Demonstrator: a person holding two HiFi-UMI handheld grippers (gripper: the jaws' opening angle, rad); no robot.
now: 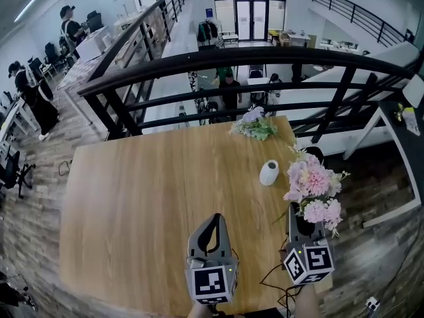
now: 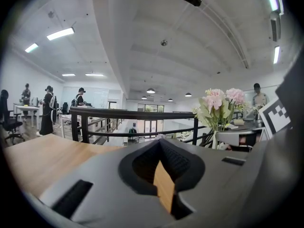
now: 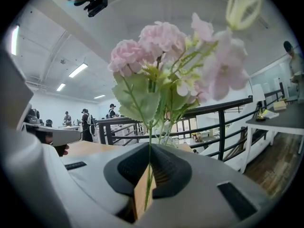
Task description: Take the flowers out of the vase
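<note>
Wooden worktop [image 1: 132,204] beside black railing [image 1: 218,61]. Right tongs [image 3: 149,167] clenched on thin stems of pink flowers [image 3: 161,56], out of white vase [image 1: 269,172], near it. Left tongs [image 2: 160,151] pressed together, empty. Second bunch [image 1: 254,126] lying at far edge. Seems light, floppy, crushable: best gripped low on stems.

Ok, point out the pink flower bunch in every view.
Head view: pink flower bunch right of centre, just above the right gripper.
Left gripper view: pink flower bunch right of centre, rising above the black railing.
Right gripper view: pink flower bunch fills the upper centre, stems in the gripper.
Shared landmark: the black railing, seen in all three.
</note>
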